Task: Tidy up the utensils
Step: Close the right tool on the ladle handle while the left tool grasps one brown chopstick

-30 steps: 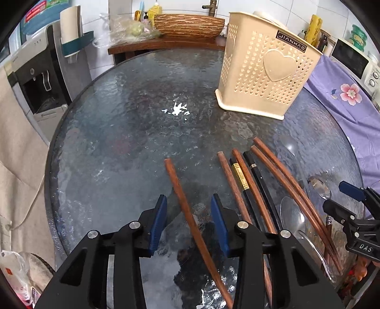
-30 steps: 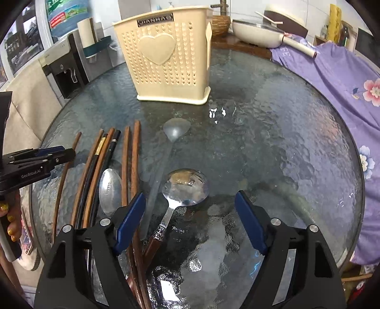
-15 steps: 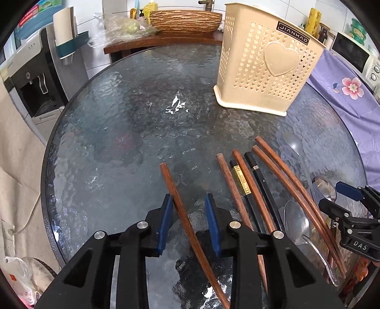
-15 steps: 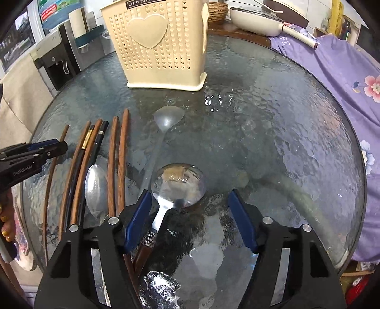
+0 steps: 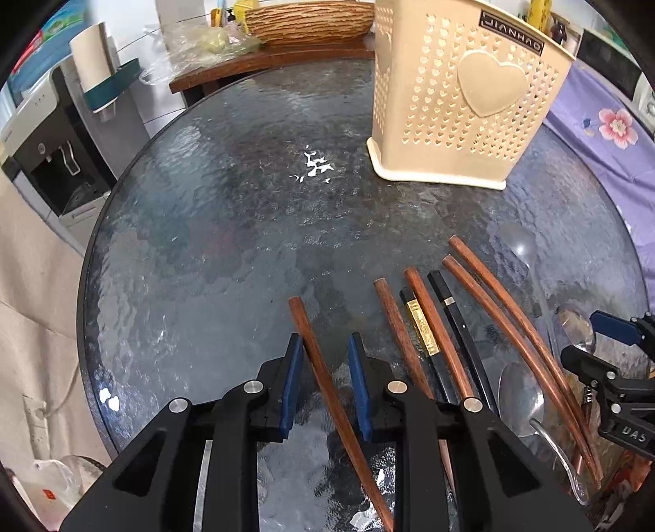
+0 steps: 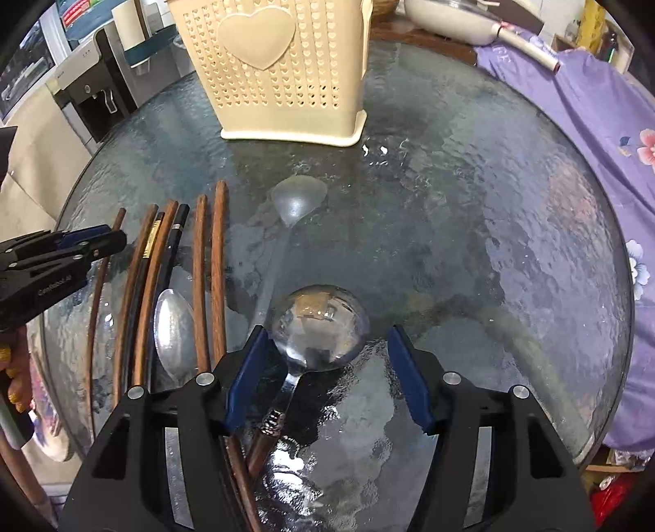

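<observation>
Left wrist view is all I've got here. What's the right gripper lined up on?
Observer: The right gripper straddles the round-bowled spoon near where bowl meets handle. Its jaws have just been closing, but the pads aren't clamping the spoon yet.
Operator: Anything behind the holder that I can't see?
Observer: A cream pan sits beyond the utensil holder, and its handle reaches toward the purple cloth.

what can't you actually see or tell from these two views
- Utensil holder interior: both views, perforated walls hide it, top cropped.
- Lone chopstick near end: left wrist view, cut by bottom edge.
- Ladle handle end: right wrist view, hidden under the right hand-held gripper.
</observation>
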